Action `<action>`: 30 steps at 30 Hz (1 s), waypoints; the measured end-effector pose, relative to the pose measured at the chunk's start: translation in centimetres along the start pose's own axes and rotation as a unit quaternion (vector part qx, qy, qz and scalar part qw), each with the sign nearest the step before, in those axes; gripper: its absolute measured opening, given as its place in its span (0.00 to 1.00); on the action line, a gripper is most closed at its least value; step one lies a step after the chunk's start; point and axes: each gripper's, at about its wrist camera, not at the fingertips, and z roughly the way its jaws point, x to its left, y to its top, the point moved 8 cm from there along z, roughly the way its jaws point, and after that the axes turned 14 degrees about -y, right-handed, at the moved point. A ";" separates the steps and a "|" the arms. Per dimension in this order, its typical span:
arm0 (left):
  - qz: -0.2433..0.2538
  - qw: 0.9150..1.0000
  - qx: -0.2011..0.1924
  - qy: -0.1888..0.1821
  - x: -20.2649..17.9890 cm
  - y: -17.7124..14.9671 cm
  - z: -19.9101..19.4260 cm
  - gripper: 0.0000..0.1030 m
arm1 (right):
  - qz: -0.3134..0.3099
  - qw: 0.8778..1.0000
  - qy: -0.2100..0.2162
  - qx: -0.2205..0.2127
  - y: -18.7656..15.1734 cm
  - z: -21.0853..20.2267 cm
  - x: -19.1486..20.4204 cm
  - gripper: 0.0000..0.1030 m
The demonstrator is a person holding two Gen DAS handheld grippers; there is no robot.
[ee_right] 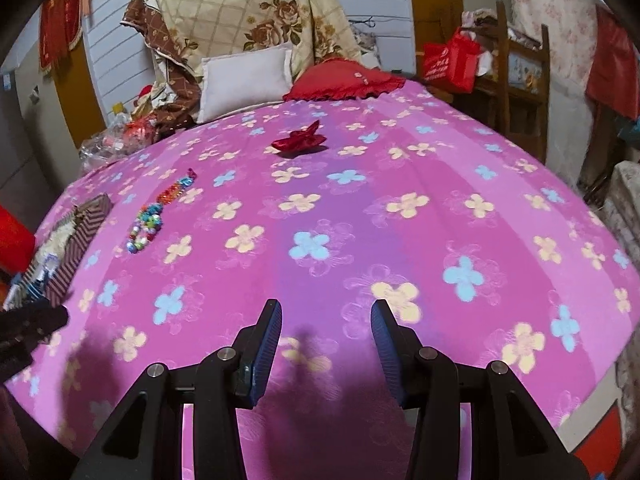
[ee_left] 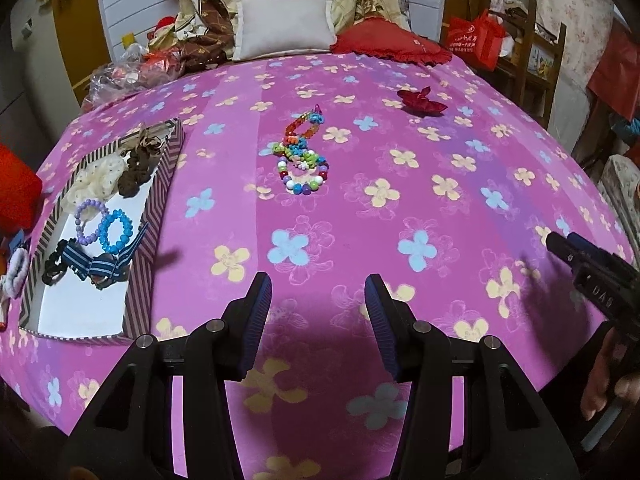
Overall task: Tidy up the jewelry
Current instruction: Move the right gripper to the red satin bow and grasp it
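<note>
Bright plastic beads in every colour make up the heap of bracelets [ee_left: 303, 151] lying out on the pink flowered bedspread [ee_left: 400, 184], roughly mid-bed and a little to the left. To its left, near the bed's left edge, sits the striped box [ee_left: 158, 204], open on top, with a white floor. Inside it lie a purple bead bracelet [ee_left: 89, 220] and a blue bead bracelet [ee_left: 116, 230] touching each other, a navy striped bow [ee_left: 100, 262] nearer, and cream and brown scrunchies [ee_left: 120, 170] at the far end. Far right of the bead heap, well apart from it, a dark red satin bow [ee_left: 422, 98] lies alone on the sheet.

The left gripper [ee_left: 318, 316] hangs over the near part of the bed, fingers spread wide with nothing between them. The right gripper [ee_right: 325, 340] is likewise released and empty, over bare sheet to the right. Its black body shows at the right edge of the left view with small pale letters, too blurred to read.

A wide stretch of sheet lies between the grippers and the beads. At the head of the bed are a white pillow [ee_left: 284, 26] and a red cushion [ee_left: 394, 46]. A red bag [ee_left: 474, 38] beyond the far right corner carries white print I cannot make out.
</note>
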 end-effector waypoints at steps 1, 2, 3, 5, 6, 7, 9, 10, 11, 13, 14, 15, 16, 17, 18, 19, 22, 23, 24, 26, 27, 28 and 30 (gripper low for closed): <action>-0.001 1.000 0.000 0.003 0.3 0.1 0.1 0.47 | -0.002 1.000 0.000 -0.002 0.2 0.0 0.2 0.43; -0.003 1.000 -0.001 0.009 0.7 0.4 0.2 0.47 | -0.004 1.000 -0.001 -0.003 0.4 0.0 0.3 0.43; -0.006 1.000 -0.001 0.015 1.0 0.6 0.3 0.47 | -0.008 1.000 -0.002 -0.003 0.7 0.1 0.5 0.43; -0.012 1.000 0.000 0.020 1.8 1.0 0.5 0.47 | -0.014 1.000 0.003 -0.003 1.1 0.1 1.0 0.43; -0.016 1.000 0.001 0.021 2.2 1.2 0.6 0.47 | -0.019 1.000 0.006 -0.001 1.4 0.2 1.3 0.43; -0.018 1.000 0.001 0.023 2.5 1.4 0.8 0.47 | -0.023 1.000 0.007 -0.001 1.6 0.4 1.6 0.43; -0.021 0.999 0.003 0.032 3.3 2.1 1.4 0.47 | -0.032 0.999 0.009 0.000 2.4 0.7 2.3 0.43; -0.022 0.999 0.004 0.035 3.7 2.3 1.8 0.47 | -0.038 0.999 0.010 0.001 2.8 1.0 2.7 0.43; -0.024 0.999 0.004 0.038 4.0 2.7 2.2 0.47 | -0.044 0.999 0.011 0.003 3.1 1.2 3.0 0.43; -0.032 0.999 0.008 0.039 4.7 3.5 3.2 0.47 | -0.050 0.999 0.015 0.007 4.1 1.9 3.8 0.43; -0.035 0.999 0.010 0.038 5.0 3.7 3.6 0.47 | -0.050 0.999 0.018 0.009 4.5 2.2 4.0 0.43; -0.040 0.998 0.013 0.038 5.3 4.1 4.1 0.47 | -0.050 0.998 0.021 0.011 5.1 2.8 4.3 0.43; -0.045 0.998 0.016 0.036 5.6 4.5 4.7 0.47 | -0.049 0.998 0.022 0.013 5.7 3.3 4.5 0.43; -0.051 0.998 0.019 0.032 6.0 5.0 5.4 0.47 | -0.047 0.999 0.023 0.015 6.3 3.9 4.6 0.43; -0.056 0.998 0.021 0.027 6.3 5.5 6.1 0.47 | -0.043 0.999 0.022 0.017 6.9 4.6 4.7 0.43; -0.064 0.997 0.026 0.026 6.7 6.1 7.0 0.47 | -0.040 0.999 0.022 0.021 7.5 5.5 4.8 0.43; -0.076 0.996 0.031 0.018 7.3 7.6 8.9 0.47 | -0.028 0.998 0.028 0.040 8.8 7.9 5.0 0.43; -0.078 0.996 0.032 0.019 7.5 8.0 9.3 0.47 | -0.022 0.998 0.032 0.048 9.5 8.9 5.1 0.43; -0.079 0.996 0.032 0.019 7.7 8.4 9.8 0.47 | -0.019 0.998 0.035 0.054 10.0 9.7 5.2 0.43; -0.083 0.996 0.033 0.017 7.9 9.1 10.7 0.47 | -0.012 0.997 0.038 0.060 11.4 11.3 5.4 0.43; -0.083 0.996 0.033 0.016 7.9 9.4 11.0 0.47 | -0.013 0.997 0.038 0.062 12.2 12.0 5.5 0.43; -0.083 0.996 0.032 0.014 7.9 9.5 11.3 0.47 | -0.014 0.997 0.038 0.063 12.7 12.5 5.6 0.43; -0.080 0.996 0.033 0.014 7.8 9.8 11.8 0.47 | -0.017 0.997 0.032 0.063 14.4 14.1 5.8 0.43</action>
